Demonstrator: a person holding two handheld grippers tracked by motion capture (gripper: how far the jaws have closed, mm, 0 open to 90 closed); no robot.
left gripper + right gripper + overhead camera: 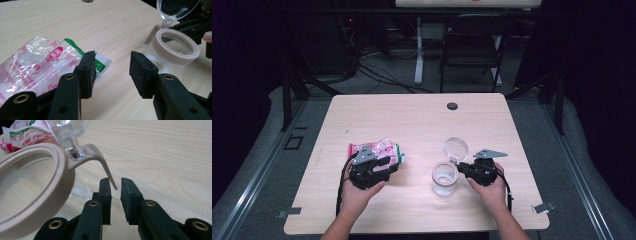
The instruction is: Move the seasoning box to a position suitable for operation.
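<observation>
packet [376, 151] left, jar [445, 178] right

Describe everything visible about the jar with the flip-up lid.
The jar is clear, glass or plastic by its look, and stands upright on the table near the right gripper. A beige collar rings its open mouth. The clear round lid is hinged open and stands up behind it. A curved beige lever hangs from the hinge; its tip sits between the gripper's slightly parted jaws. A faint whitish residue shows inside.

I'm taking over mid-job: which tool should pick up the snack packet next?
Probably the left. The left tool sits at the packet with jaws apart, one jaw by its green corner. The right tool is at the open jar, by its hinge tab, farther away.
</observation>
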